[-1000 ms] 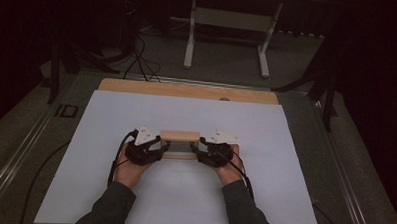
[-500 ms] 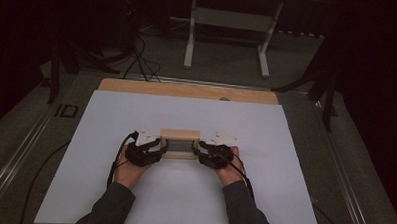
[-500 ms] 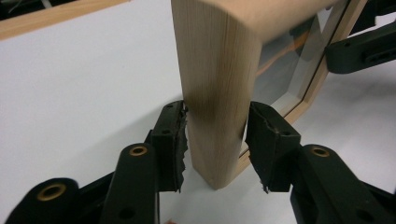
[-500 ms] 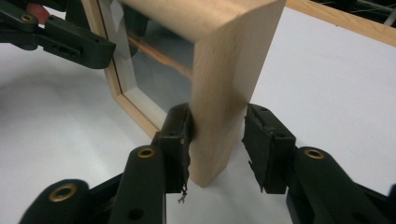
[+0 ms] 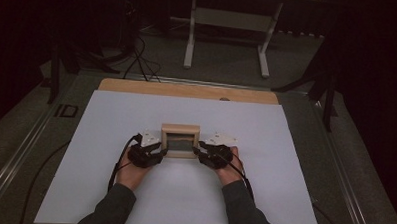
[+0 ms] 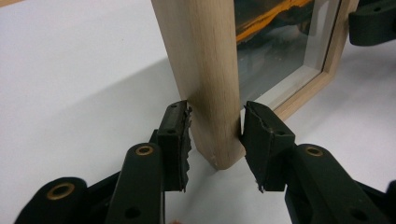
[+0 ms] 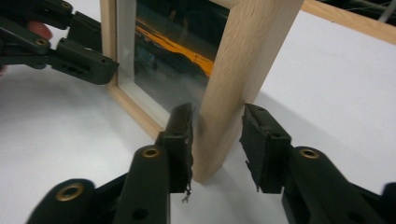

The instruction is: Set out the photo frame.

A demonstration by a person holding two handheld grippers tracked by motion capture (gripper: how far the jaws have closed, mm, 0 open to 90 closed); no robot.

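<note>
Frame upright between both tongs, left tongs closing on its side, right tongs closing, gap showing

Left tongs, just closing, pads against the wooden frame's rounded side post.

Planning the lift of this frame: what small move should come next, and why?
Probably close both grippers a little further before lifting. The left gripper and right gripper each straddle a side bar of the wooden frame, and their jaws have just been closing. On the right, a gap shows between one pad and the wood, so that grip looks unfinished.
</note>
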